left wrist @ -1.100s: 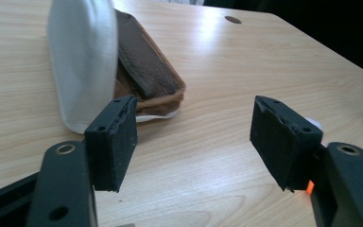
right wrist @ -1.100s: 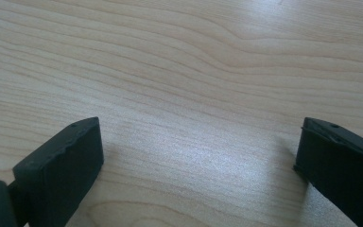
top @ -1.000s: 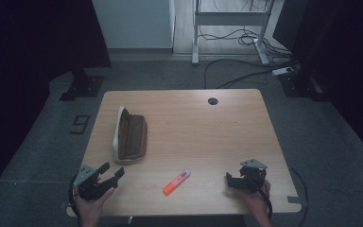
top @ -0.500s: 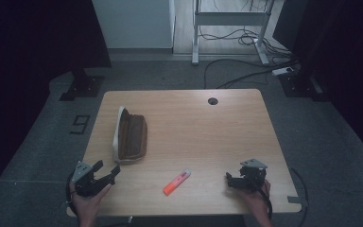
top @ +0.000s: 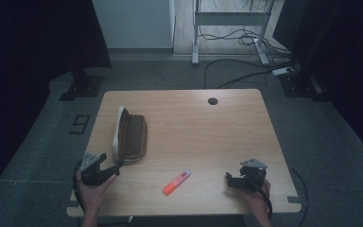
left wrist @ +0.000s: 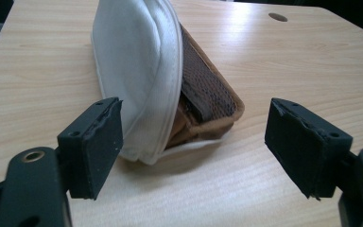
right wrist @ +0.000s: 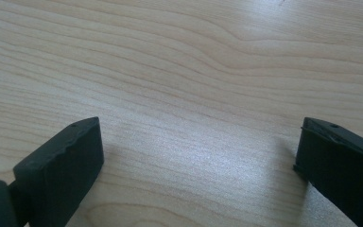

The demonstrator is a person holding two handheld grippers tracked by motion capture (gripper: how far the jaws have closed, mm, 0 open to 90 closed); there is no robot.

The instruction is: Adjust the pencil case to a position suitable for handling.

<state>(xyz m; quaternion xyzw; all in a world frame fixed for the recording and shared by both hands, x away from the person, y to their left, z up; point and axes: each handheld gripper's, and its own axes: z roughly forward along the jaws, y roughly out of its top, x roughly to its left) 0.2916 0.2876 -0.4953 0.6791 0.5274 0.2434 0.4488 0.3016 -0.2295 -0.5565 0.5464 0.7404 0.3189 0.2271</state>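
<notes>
Two grippers sit low in the high view: the left gripper [top: 108, 171] at lower left, its tips just beside the near end of a brown pouch [top: 132, 137] lying left of centre on the wooden table [top: 203, 127]; the right gripper [top: 234, 180] at lower right, well apart from it. An orange marker [top: 176, 182] lies between them. Against the frame a second ago, the left gripper has crept up and right toward the pouch; pouch, marker and right gripper look unmoved.

Left gripper view: jaws spread wide, the pouch's near end [left wrist: 170, 90] between and just beyond them, upper centre. It looks soft and light, a white padded flap [left wrist: 137, 71] standing open beside brown mesh; I'd pinch the stitched brown rim, since the flap would likely just fold.

Right gripper view: jaws spread over bare wood, holding nothing.
</notes>
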